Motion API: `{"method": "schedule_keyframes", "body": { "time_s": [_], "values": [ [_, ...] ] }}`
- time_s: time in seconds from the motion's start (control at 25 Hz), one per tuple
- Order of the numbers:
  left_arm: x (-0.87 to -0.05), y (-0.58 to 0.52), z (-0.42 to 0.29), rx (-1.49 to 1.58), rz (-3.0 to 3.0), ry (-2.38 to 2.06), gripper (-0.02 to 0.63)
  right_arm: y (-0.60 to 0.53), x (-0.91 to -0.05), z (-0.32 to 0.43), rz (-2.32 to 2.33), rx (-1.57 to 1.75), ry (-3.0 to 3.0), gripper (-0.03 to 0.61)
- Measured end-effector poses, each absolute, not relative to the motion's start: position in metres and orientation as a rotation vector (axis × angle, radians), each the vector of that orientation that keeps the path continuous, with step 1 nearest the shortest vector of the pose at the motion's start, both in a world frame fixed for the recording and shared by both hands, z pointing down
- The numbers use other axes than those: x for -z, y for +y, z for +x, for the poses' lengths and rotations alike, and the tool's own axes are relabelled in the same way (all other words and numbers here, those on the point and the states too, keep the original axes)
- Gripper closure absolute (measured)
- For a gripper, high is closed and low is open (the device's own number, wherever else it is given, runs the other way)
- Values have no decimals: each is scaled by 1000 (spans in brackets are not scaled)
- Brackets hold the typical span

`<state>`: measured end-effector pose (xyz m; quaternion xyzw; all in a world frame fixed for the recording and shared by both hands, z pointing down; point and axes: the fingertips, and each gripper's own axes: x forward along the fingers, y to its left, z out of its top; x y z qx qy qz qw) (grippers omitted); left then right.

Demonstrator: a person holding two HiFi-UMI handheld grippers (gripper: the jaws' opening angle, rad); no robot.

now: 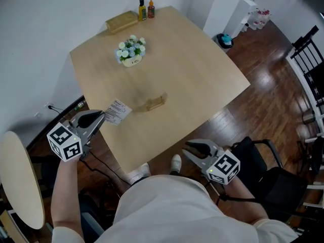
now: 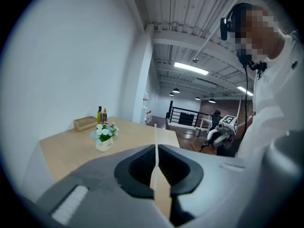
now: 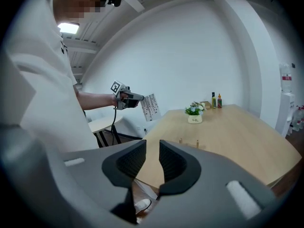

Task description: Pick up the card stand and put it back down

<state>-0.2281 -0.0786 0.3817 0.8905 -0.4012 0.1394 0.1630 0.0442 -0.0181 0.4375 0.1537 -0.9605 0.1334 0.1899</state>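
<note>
Cannot read the print on the card [image 1: 117,111] clamped in the left gripper [image 1: 103,117] from the head view; in the left gripper view, see only its thin edge, both faces turned away. Lose the lower part of the card stand [image 3: 197,143] behind the right gripper [image 3: 152,145] in the right gripper view, leaving two short pegs. Too small to make out: the label on the flower pot [image 1: 132,61] and those on the bottles [image 1: 146,9], perhaps sauces. Cut off by the head view's left edge: the round table [image 1: 20,176]; by its right edge, the black chair [image 1: 310,54].
</note>
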Motion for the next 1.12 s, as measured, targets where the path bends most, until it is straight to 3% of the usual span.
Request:
{"method": "schedule_keyframes", "body": {
  "time_s": [1.12],
  "values": [
    [-400, -18, -238, -315, 2451, -1263, 595, -29, -437, 16, 294, -318, -2716, 486]
  ]
}}
